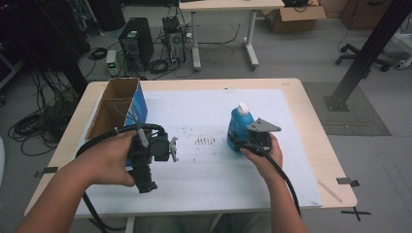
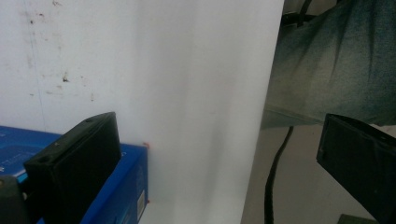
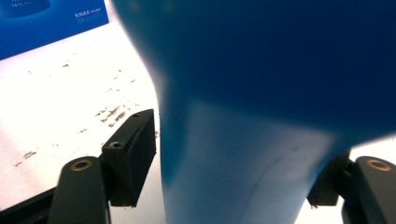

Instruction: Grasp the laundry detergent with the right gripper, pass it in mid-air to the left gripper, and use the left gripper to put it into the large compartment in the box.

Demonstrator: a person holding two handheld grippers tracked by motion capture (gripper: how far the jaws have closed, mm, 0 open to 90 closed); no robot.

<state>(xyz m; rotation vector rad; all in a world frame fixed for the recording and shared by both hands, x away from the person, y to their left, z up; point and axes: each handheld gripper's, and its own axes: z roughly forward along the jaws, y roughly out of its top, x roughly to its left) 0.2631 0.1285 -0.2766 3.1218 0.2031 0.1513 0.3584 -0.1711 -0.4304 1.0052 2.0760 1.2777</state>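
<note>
A blue bottle with a white cap stands upright on the white mat, right of centre. My right gripper reaches it from the near side, and in the right gripper view its pads sit against the bottle's two flanks. An open cardboard box with a blue side stands at the mat's left. My left gripper is held beside it near the front edge, jaws wide apart with nothing between them. The blue box side lies by one jaw.
Dark specks mark the mat's middle. The table's front edge and the person's trouser leg lie beyond the left gripper. Behind the table are a computer tower, cable tangles, another desk and a black post.
</note>
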